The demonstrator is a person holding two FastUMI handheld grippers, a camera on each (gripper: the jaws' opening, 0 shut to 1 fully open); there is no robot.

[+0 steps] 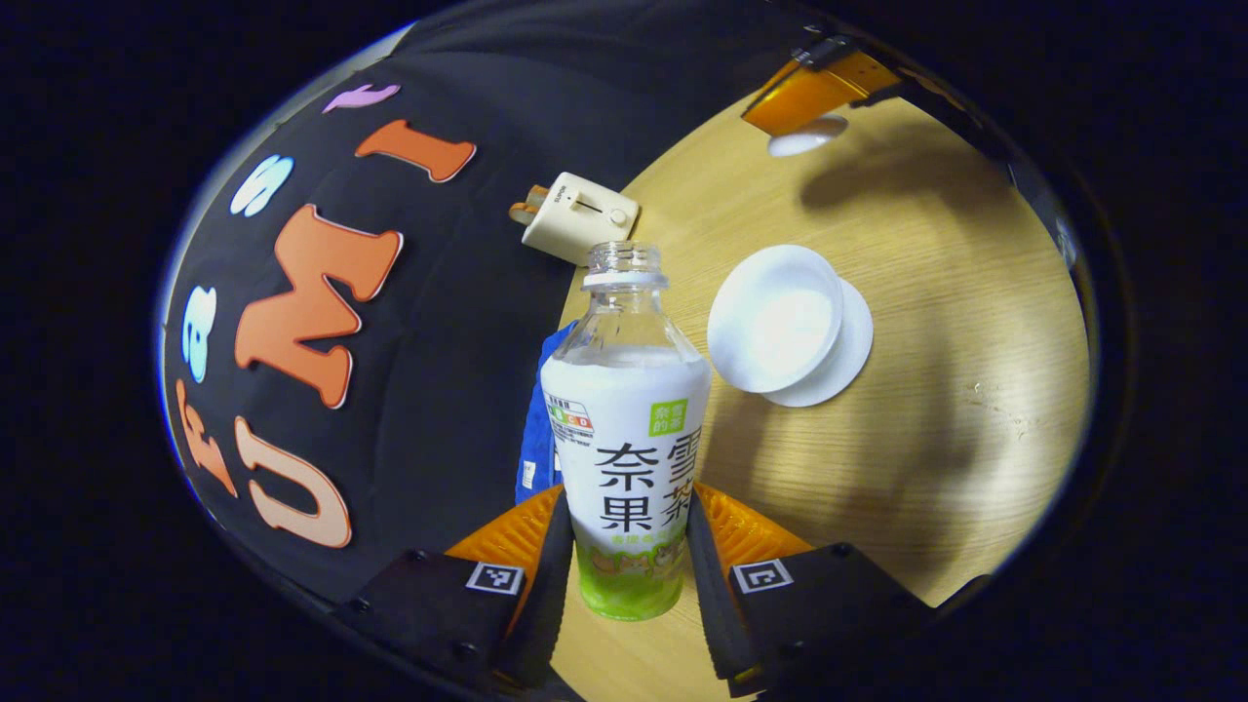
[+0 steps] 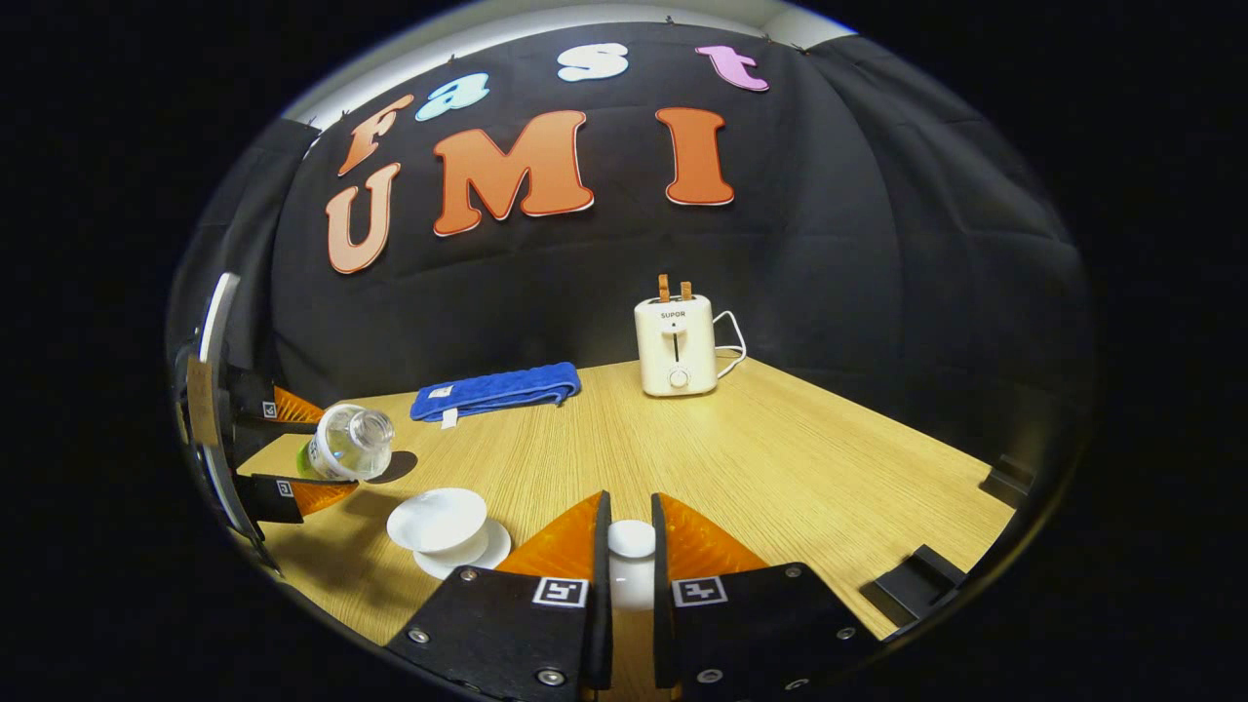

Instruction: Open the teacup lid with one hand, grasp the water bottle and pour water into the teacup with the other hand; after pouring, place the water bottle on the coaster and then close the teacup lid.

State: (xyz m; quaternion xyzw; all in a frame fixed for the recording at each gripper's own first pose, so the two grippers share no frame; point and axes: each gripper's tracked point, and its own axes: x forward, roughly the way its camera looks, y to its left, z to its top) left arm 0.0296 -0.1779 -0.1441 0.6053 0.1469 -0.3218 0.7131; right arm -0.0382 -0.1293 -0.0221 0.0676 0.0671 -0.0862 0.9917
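Wooden tabletop (image 2: 780, 458): lid off and clamped in the right gripper (image 2: 630, 546) as one teacup lid (image 2: 632, 538); one uncapped water bottle (image 1: 629, 429) is gripped by the left gripper (image 1: 629, 556), tilted near one open teacup (image 2: 437, 519) on its saucer (image 2: 487, 554). Pouring seems underway; bottle placement and lid closing are left, coaster not identified. Farther back, one blue towel (image 2: 497, 388) and one toaster (image 2: 673, 346) are counted.

Left gripper view: high, tilted, facing table (image 1: 936, 409). Right gripper view: low, facing wall. Shared: toaster (image 2: 675, 346).
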